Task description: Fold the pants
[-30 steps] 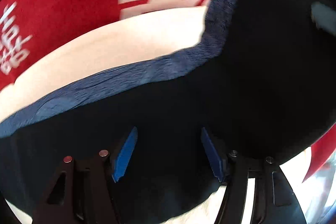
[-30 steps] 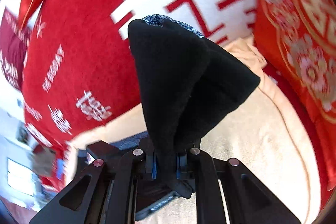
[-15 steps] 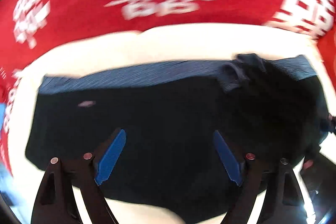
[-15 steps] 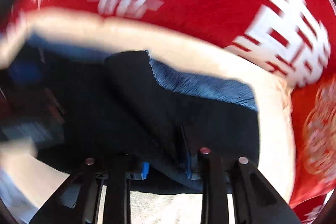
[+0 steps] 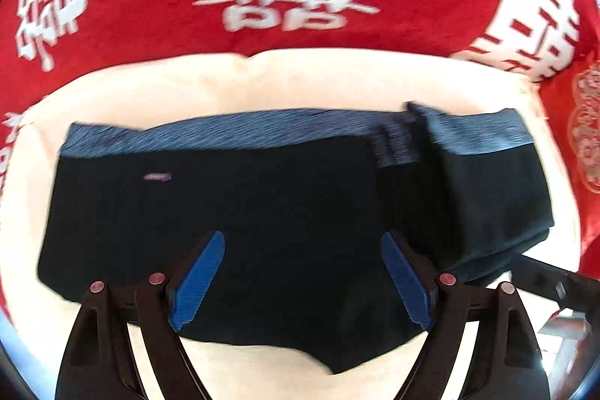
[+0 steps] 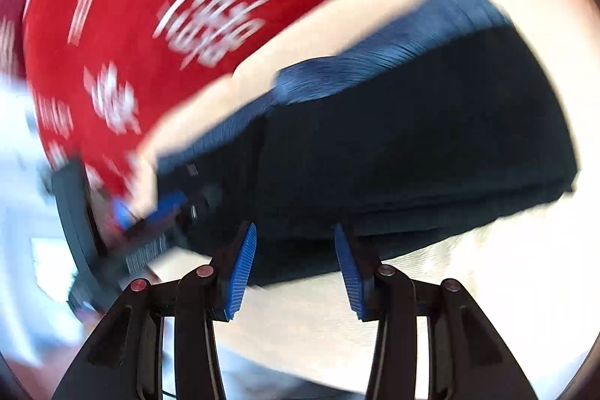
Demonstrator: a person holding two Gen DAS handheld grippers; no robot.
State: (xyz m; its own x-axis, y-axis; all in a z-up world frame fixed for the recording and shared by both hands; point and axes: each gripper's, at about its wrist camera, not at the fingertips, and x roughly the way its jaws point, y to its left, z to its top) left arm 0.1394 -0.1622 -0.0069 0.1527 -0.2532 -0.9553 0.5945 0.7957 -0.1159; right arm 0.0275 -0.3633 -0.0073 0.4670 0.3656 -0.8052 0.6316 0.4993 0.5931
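Pants, black with a blue-grey waistband, lie flat on a cream cloth, with one end folded over at three o'clock in the left wrist view. Nearest that camera, the left gripper hangs above the dark fabric with its blue pads spread wide and nothing between them. In the blurred right wrist view, the right gripper is opening at six o'clock, its pads clear of the folded edge. Beyond, at twelve o'clock, spreads a red blanket with white characters.
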